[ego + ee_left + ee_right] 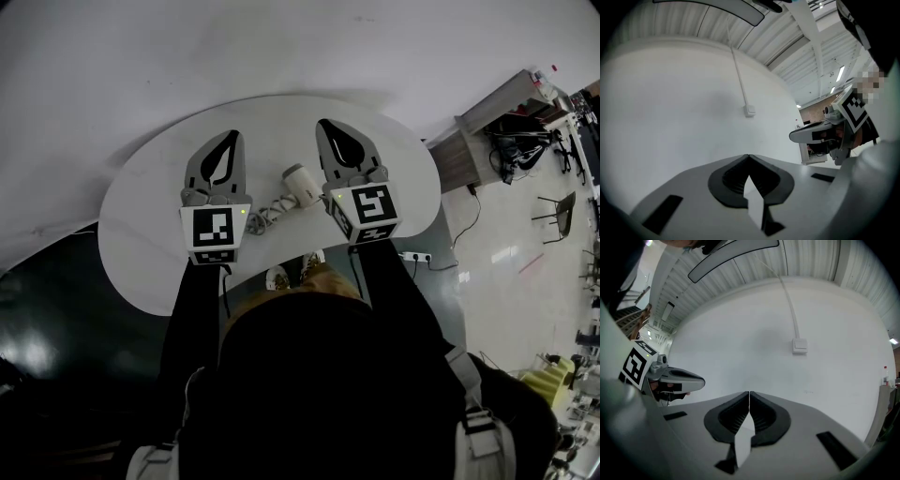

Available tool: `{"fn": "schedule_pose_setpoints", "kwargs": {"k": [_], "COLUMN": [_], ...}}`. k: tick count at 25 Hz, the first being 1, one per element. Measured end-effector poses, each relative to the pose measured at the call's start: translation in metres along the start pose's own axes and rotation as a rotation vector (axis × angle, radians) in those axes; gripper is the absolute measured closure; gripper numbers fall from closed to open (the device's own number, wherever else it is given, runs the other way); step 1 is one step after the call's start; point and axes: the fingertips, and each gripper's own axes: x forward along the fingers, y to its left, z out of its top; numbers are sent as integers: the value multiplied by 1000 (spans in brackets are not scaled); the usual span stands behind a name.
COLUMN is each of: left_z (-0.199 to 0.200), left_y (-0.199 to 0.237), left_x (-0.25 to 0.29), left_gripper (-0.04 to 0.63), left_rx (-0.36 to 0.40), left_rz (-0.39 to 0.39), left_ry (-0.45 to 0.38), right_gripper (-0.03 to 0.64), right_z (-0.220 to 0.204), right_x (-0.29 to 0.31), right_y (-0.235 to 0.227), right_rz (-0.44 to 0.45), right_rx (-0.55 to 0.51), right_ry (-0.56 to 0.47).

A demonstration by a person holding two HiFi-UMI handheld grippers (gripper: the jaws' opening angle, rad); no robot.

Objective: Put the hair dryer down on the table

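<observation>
A white hair dryer point(301, 183) lies on the round white table point(141, 202), its coiled cord point(265, 217) trailing toward the near edge. My left gripper point(232, 137) hovers above the table to the left of the dryer, shut with nothing between its tips. To the dryer's right my right gripper point(328, 126) is held level, also shut and empty. In the left gripper view the closed tips point(749, 157) face a bare white wall, with the right gripper point(820, 133) off to the side. The right gripper view shows its closed tips point(749, 393) and the left gripper point(677, 377) at the left.
The table stands against a white wall point(281, 47). A power strip point(417, 256) lies on the floor by the table's right side, and a wooden desk point(483, 131) and a chair point(558, 216) are further right. A wall switch point(800, 346) with a cable duct is on the wall ahead.
</observation>
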Motion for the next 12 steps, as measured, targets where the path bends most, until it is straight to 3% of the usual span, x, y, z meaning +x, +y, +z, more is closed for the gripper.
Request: {"fn": "schedule_pose_setpoints", "kwargs": {"k": [6, 12], "left_z": [2, 3], "left_y": [2, 6], "left_x": [1, -2], "left_gripper": [580, 580], "left_rx": [13, -22], "left_rz": [-7, 9], "left_ry": [23, 10], "right_gripper": [589, 589], "right_z": [-2, -4], "right_x": [-5, -9], "right_y": [5, 3], "right_rz": [18, 7], "right_rx": [-24, -1], "right_ry": [3, -9]}}
